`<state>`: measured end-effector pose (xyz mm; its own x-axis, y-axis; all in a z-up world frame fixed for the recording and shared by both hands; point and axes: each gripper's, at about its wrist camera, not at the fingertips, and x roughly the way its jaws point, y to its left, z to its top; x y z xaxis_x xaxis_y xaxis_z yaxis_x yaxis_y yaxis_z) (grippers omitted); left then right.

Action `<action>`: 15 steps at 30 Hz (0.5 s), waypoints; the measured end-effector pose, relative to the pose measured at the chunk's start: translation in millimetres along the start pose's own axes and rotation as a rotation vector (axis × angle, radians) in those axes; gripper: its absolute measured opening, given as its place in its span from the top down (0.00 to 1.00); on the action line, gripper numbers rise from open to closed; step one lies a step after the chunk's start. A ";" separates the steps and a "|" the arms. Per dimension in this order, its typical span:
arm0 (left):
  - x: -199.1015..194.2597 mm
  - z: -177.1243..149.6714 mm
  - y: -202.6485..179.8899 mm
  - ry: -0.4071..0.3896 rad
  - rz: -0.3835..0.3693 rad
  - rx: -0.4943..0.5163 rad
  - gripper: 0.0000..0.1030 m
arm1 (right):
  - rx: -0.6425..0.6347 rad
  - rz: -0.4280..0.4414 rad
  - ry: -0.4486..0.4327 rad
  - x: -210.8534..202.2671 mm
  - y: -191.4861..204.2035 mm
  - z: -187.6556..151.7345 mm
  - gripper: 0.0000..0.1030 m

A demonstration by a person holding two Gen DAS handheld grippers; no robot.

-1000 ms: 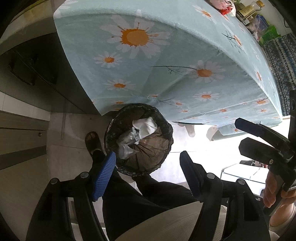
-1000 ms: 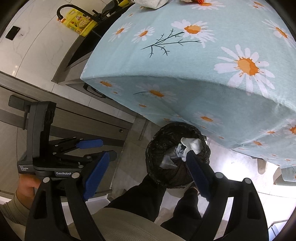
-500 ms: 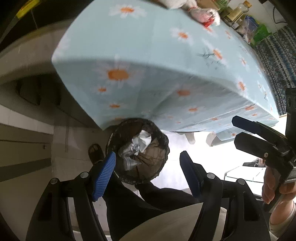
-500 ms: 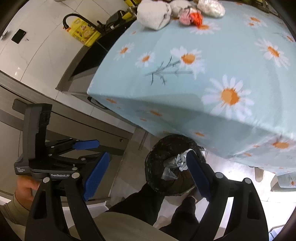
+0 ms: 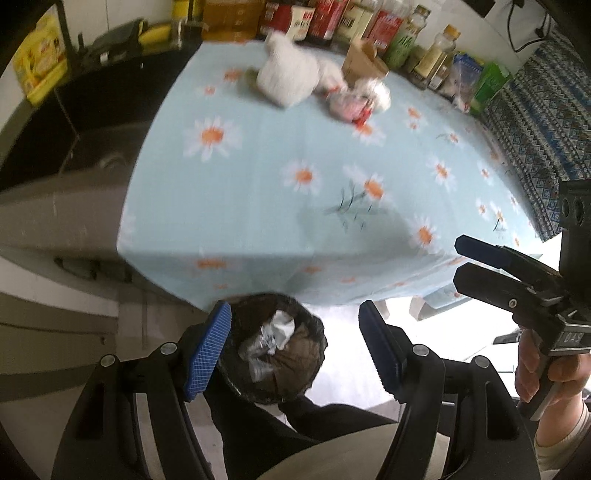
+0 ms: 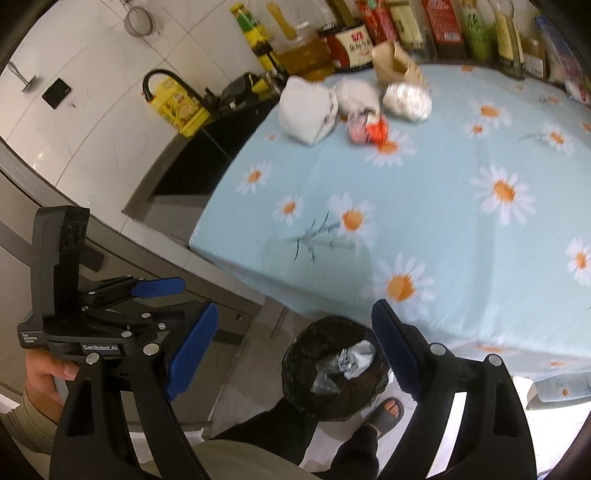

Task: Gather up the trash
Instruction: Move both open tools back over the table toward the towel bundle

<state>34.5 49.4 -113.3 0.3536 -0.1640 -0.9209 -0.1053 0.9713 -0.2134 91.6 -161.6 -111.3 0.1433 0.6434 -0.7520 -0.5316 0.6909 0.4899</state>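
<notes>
Trash bin (image 5: 273,350) sits on the floor just below the near edge of the table (image 5: 295,221), black liner, crumpled foil and white paper (image 5: 275,334) already inside. I use the bin as reference.

Remaining trash is up on the table, at the side far from the bin: I count five pieces in the right wrist view: a large white wad (image 6: 306,110), a smaller white wad (image 6: 356,94), a foil ball (image 6: 406,101), a pink-and-red wrapper (image 6: 367,129) and a tan paper bag (image 6: 395,64). They sit in a tight cluster, some touching. Blur makes the count approximate.

Room to move: the tablecloth between the bin-side edge and the cluster is bare, wide open. The cloth overhangs the edge right above the bin. Behind the cluster a row of bottles and cartons (image 6: 443,26) lines the far edge, so little room there. Left of the bin, a dark counter (image 5: 92,122) runs along the table side.

Left gripper (image 5: 295,350): fingers spread apart, nothing between them, framing the bin from above. Right gripper (image 6: 295,347): fingers spread wide, empty, bin between them in view but far below.

View differences: the right wrist shows a sandalled foot (image 6: 388,411) beside the bin, a yellow pack (image 6: 177,107) on the counter, and my left hand (image 6: 44,376) on its handle. The left wrist shows patterned fabric (image 5: 535,129) past the table's right side and the right hand (image 5: 546,373) on its handle.
</notes>
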 end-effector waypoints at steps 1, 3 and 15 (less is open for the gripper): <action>-2.1 2.9 -2.0 -0.009 0.004 0.006 0.33 | -0.004 -0.004 -0.011 -3.4 -0.7 3.6 0.18; -8.0 13.2 -6.0 -0.027 0.011 0.022 0.33 | -0.008 -0.010 -0.029 -7.8 -2.4 10.8 0.18; -16.3 71.7 -9.5 -0.077 0.021 0.092 0.33 | 0.002 -0.061 -0.105 -18.7 -17.4 55.9 0.18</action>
<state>96.4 55.3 -72.9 0.4229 -0.1327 -0.8964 -0.0296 0.9867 -0.1600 144.9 -167.3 -81.1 0.2618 0.6311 -0.7302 -0.5178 0.7303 0.4456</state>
